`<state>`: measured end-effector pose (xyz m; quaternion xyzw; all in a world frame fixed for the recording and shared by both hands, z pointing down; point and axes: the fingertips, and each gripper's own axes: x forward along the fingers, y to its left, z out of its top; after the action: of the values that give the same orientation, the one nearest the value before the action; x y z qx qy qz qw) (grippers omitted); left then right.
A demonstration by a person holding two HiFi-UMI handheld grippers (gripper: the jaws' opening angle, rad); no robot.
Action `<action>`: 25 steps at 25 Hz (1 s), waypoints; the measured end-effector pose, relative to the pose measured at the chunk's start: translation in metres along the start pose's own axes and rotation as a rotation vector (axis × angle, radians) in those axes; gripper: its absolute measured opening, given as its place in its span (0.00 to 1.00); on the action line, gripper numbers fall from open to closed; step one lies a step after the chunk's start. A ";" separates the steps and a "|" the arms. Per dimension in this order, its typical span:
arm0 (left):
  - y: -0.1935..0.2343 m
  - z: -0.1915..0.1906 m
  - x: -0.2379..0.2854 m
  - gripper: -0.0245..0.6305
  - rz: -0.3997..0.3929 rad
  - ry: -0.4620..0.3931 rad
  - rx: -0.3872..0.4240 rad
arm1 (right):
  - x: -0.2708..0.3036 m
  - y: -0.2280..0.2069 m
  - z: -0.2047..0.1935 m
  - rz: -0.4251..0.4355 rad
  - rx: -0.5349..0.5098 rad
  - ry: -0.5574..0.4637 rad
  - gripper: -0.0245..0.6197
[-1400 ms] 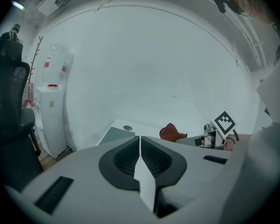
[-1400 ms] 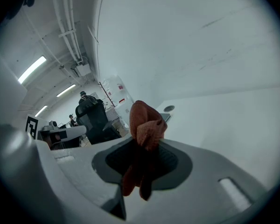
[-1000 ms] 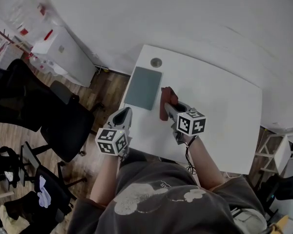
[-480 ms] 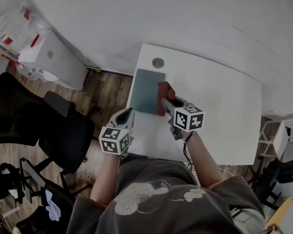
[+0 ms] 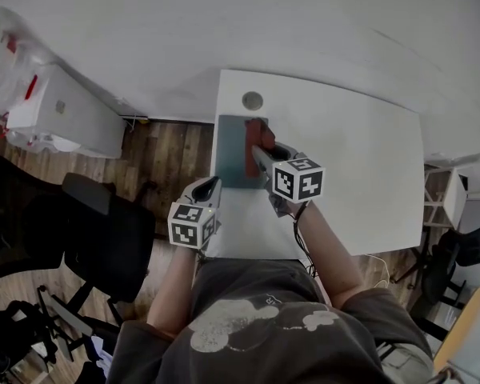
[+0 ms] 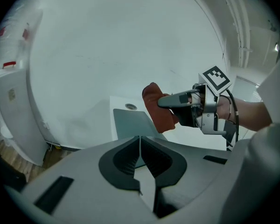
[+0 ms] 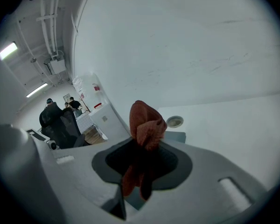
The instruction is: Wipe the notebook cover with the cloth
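Observation:
A grey-green notebook (image 5: pixel 234 149) lies flat near the left edge of the white table (image 5: pixel 360 158), and it also shows in the left gripper view (image 6: pixel 130 125). My right gripper (image 5: pixel 258 152) is shut on a rust-red cloth (image 5: pixel 254 144) and holds it over the notebook's right side. In the right gripper view the cloth (image 7: pixel 145 129) bunches out between the jaws, with a corner of the notebook (image 7: pixel 177 137) behind it. My left gripper (image 5: pixel 210 189) hangs shut and empty at the table's near left edge, short of the notebook.
A round grommet (image 5: pixel 253 101) sits in the table beyond the notebook. Black office chairs (image 5: pixel 104 230) stand on the wood floor at the left, with a white cabinet (image 5: pixel 60 114) against the wall. Several people (image 7: pixel 60 111) stand far off in the right gripper view.
My right gripper has carried the cloth leftward, from the bare table beside the notebook to over its right side. The left gripper has stayed at the table's near left edge.

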<state>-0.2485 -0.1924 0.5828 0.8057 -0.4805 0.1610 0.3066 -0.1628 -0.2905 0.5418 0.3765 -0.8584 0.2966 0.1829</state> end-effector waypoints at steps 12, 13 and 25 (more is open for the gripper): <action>0.017 -0.008 0.028 0.05 -0.084 0.100 0.034 | 0.045 0.007 0.010 -0.051 -0.017 0.023 0.20; 0.018 -0.010 0.028 0.05 -0.085 0.105 0.029 | 0.049 0.006 0.012 -0.053 -0.005 0.021 0.20; 0.019 -0.012 0.041 0.05 -0.114 0.141 0.034 | 0.093 0.013 0.019 -0.030 0.057 0.042 0.20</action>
<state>-0.2450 -0.2190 0.6211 0.8237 -0.4080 0.2078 0.3346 -0.2349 -0.3464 0.5726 0.3883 -0.8397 0.3260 0.1946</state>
